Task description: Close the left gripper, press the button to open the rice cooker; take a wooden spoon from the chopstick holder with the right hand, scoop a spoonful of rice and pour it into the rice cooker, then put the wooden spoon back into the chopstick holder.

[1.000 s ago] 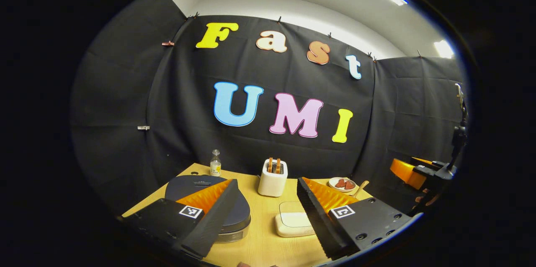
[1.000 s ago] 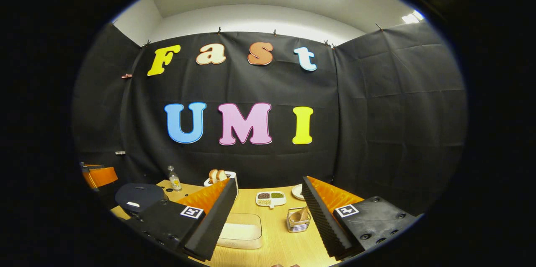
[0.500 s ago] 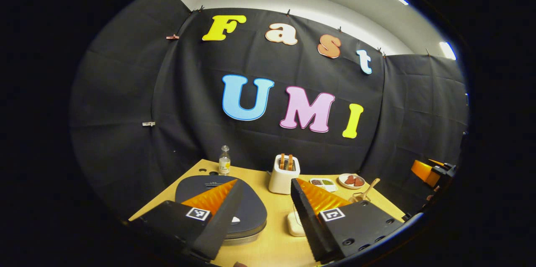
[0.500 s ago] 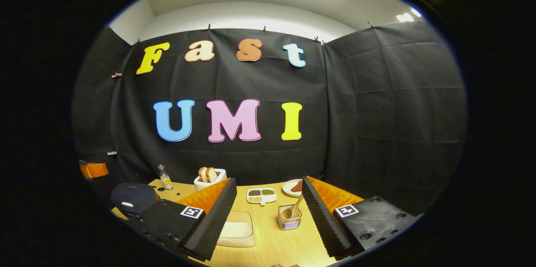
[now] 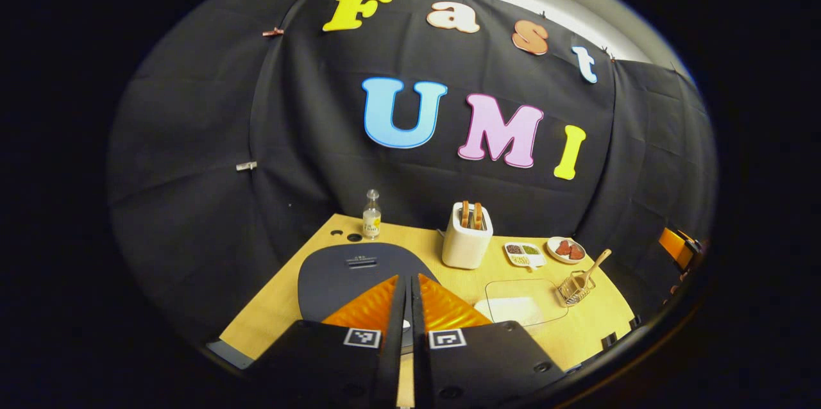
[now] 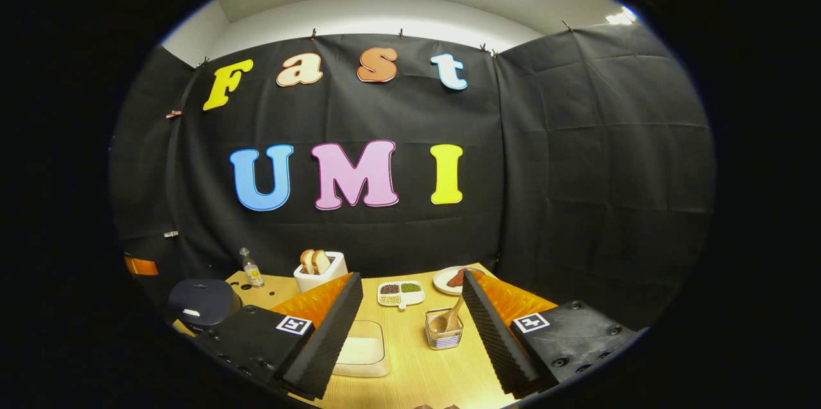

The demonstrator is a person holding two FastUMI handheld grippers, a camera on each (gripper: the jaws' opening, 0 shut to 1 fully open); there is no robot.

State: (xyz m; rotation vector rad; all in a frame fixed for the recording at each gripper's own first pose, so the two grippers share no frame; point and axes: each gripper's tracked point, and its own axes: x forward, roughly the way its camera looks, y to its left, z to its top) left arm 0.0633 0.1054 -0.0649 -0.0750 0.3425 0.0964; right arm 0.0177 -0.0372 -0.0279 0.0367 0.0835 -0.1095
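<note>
Left gripper fingers have closed; wooden spoon stands in chopstick holder.

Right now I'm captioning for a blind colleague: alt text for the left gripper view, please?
The left gripper, fingers together, hovers over the closed dark-blue rice cooker on a wooden table. Beyond stand a white toaster and a wire chopstick holder holding a wooden spoon.

Wooden table with rice cooker, toaster, chopstick holder, bottle.
</note>
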